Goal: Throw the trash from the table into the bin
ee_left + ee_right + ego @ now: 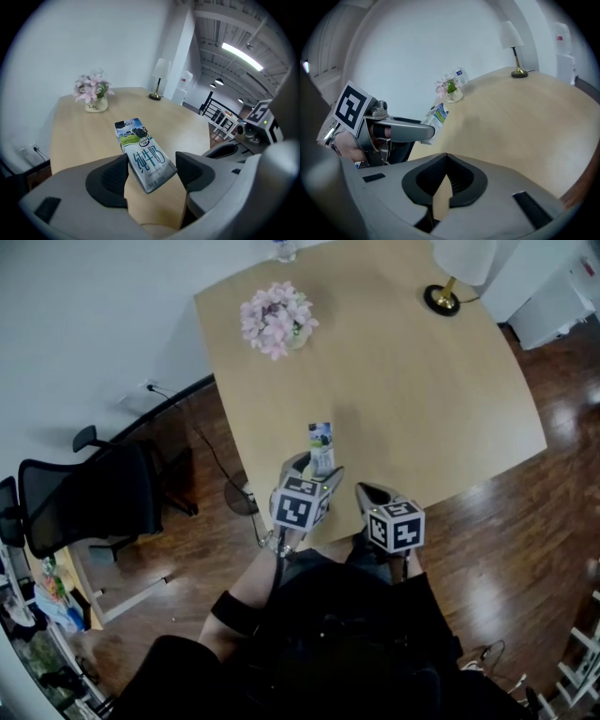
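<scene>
Closest below us in the head view, the left tool (314,468) is clenched on the carton (321,442) over the near edge of the bench (422,399). The right tool (367,493) sits just beside it. Flowers (277,317) and a lamp (442,298) stand at the far side.

In the left gripper view, we see the carton tilted between the pads, clear of the bench top.

In the right gripper view, our right tool's jaws are closed together on nothing. The carton shows to the left, in the left tool.

Glossy printed paperbd milk carton (140,152), table (422,409) pale wood-look, matt & smooth, floor (525,521) dark wood, glossy w/ reflections, left gripper (152,160) matt grey plastic, blk ribbed pads (110,178), lamp base (442,300) shiny brass-look metal
</scene>
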Tool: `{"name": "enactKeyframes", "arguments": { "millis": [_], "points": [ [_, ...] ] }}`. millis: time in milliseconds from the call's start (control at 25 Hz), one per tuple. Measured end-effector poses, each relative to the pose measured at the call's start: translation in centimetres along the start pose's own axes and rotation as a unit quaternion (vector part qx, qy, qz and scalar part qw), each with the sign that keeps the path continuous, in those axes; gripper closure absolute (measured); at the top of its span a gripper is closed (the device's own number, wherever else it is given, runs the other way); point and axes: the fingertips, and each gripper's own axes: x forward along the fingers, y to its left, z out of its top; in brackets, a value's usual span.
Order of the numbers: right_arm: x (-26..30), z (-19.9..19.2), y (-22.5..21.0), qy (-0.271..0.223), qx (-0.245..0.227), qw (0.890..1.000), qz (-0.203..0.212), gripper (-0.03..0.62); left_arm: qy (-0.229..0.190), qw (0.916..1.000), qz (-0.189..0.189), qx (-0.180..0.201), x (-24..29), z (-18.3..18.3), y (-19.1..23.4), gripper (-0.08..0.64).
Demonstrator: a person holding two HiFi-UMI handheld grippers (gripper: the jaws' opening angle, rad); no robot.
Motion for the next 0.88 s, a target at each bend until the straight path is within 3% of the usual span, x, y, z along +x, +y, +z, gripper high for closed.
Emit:
{"name": "enactKeyframes", "arguments": {
  "millis": [360, 880],
  "points": [
    [7.3, -0.9, 11.1, 0.057, -0.068, 0.995, 0.047, 0.584, -0.015, 0.9967, 0.037, -0.071, -7.3, -7.5, 9.6, 0.229],
    [17.9, -5.3, 26.9, 0.145, -0.175, 0.967, 0.118, 0.584, -0.015, 0.9731, 0.107, -0.204, -15.7, -22.1, 22.4, 0.232]
  ]
}}
